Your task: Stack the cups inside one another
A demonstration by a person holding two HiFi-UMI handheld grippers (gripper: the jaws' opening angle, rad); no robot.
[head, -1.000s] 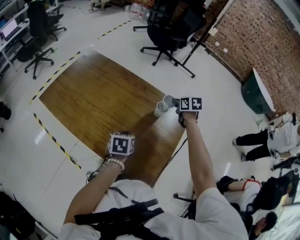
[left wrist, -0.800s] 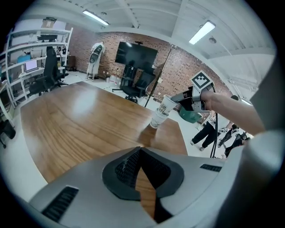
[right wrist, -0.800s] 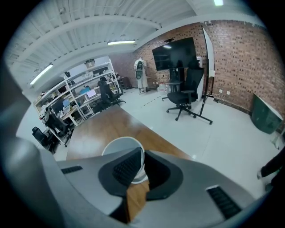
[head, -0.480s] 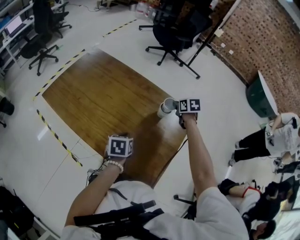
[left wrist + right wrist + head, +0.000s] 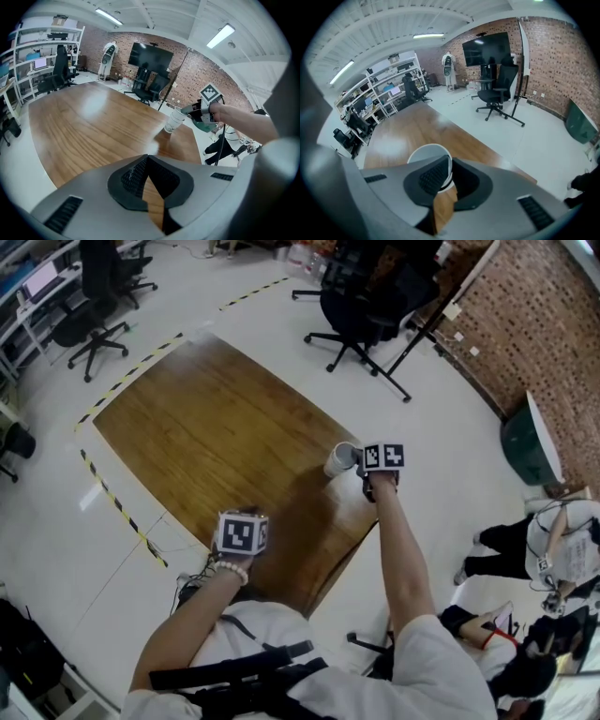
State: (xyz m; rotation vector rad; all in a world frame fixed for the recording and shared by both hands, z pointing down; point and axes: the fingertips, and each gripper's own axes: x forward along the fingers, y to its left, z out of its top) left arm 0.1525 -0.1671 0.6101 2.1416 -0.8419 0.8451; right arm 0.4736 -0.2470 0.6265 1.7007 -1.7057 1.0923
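Looking down in the head view: the right gripper (image 5: 360,461) sits at centre right of the frame, over the right edge of the wooden table (image 5: 202,432), clamped on the white cups (image 5: 338,460). The cups lie just left of it, long axis tilted, mouth toward the gripper, base toward the lower left. The left gripper (image 5: 242,529) is at lower centre, well apart from the cups, so the right hand is much the nearer.

Left gripper view: jaws together at the tips, nothing between them, only wood showing below. The cups show right of centre, ribbed like several nested cups, leaning with the top to the right. Whether the base touches the tabletop cannot be told.

Right gripper view: one pad is inside the cup mouth, the other outside, and the wall is pinched between. The rim sits at centre left.

Judgement: no loose cup shows on the table, so setting down is the likely next move. It turns on bringing the tilted axis upright, inside the table edge.
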